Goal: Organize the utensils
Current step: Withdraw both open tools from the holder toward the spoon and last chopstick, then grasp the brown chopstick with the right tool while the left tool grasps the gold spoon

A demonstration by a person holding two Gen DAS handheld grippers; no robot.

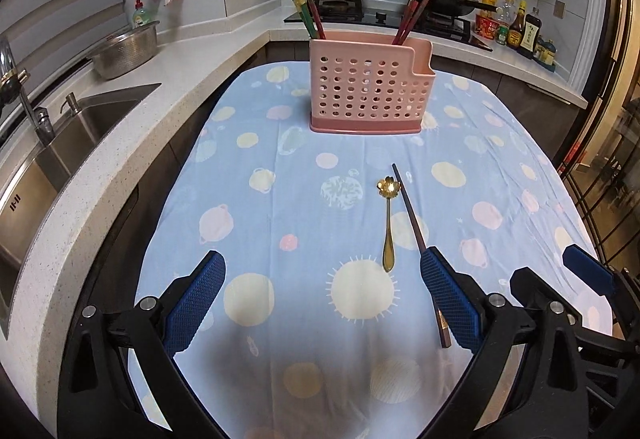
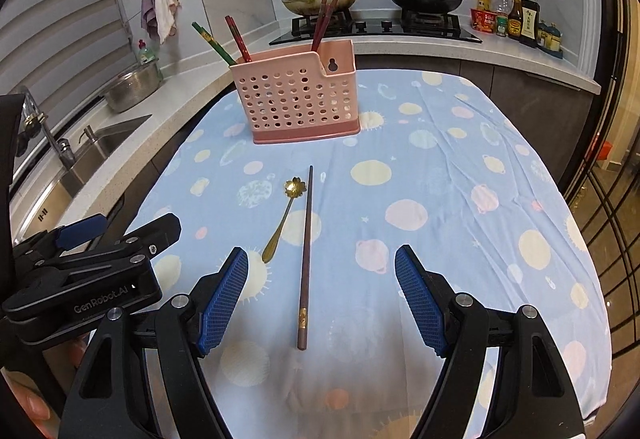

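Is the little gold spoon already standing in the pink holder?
No, the gold spoon lies flat on the blue tablecloth beside a dark chopstick, well in front of the pink holder.

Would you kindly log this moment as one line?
left gripper open | right gripper open | spoon, chopstick on cloth | holder upright

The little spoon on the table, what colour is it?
Gold. The spoon has a shiny flower-shaped bowl, and it shows best in the right wrist view.
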